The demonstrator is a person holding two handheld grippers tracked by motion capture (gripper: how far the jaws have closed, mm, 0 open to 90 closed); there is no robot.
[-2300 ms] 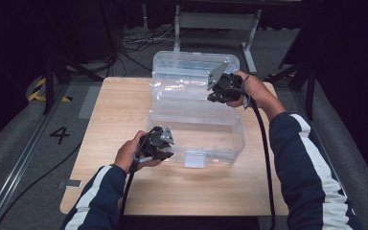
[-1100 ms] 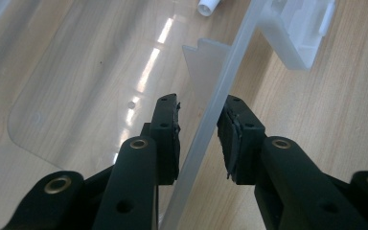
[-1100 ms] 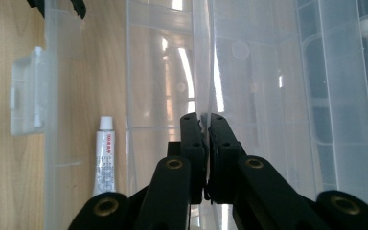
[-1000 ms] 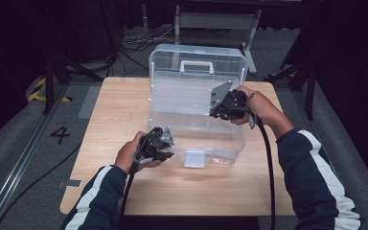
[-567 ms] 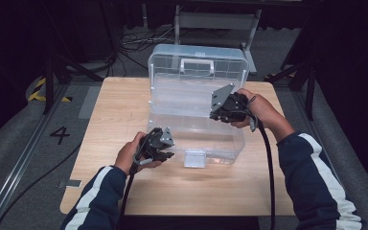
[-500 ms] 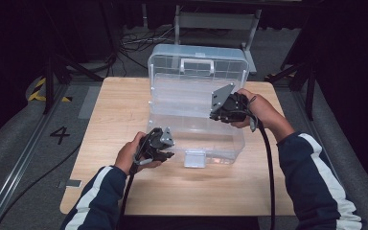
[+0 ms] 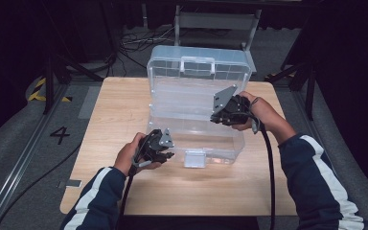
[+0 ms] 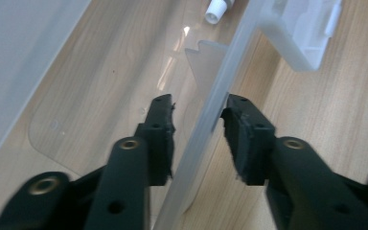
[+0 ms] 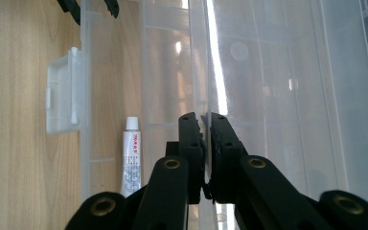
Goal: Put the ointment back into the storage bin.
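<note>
Dark curtains and black stands surround a light wooden table (image 7: 124, 110), and grey carpet with cables lies beyond it. We see the table from above, with a person's two forearms in navy sleeves with white stripes coming in from the bottom edge.

On the table stands a clear plastic storage box (image 7: 196, 139). Its lid (image 7: 199, 76) is raised nearly upright at the far side, with a moulded carry handle (image 7: 197, 65) along its top edge. A white latch (image 7: 195, 158) hangs at the middle of the box's near wall.

We see the left gripper (image 7: 165, 152) at the near left corner of the box. In the left gripper view, its two black jaws straddle the box's thin front wall (image 8: 211, 124), one inside and one outside. They have just been opening: the inner jaw stands clear of the wall, the outer one lies close against it, and we cannot make out any squeeze.

The right gripper (image 7: 219, 115) is held higher, at the right side of the box, with a grey three-cornered plate on top. In the right gripper view its jaws are pressed together on a thin clear plastic panel (image 9: 206, 72) that runs up between them.

Inside the box, a small white tube (image 9: 132, 155) with red lettering lies on the bottom, close to the front wall and the latch.
</note>
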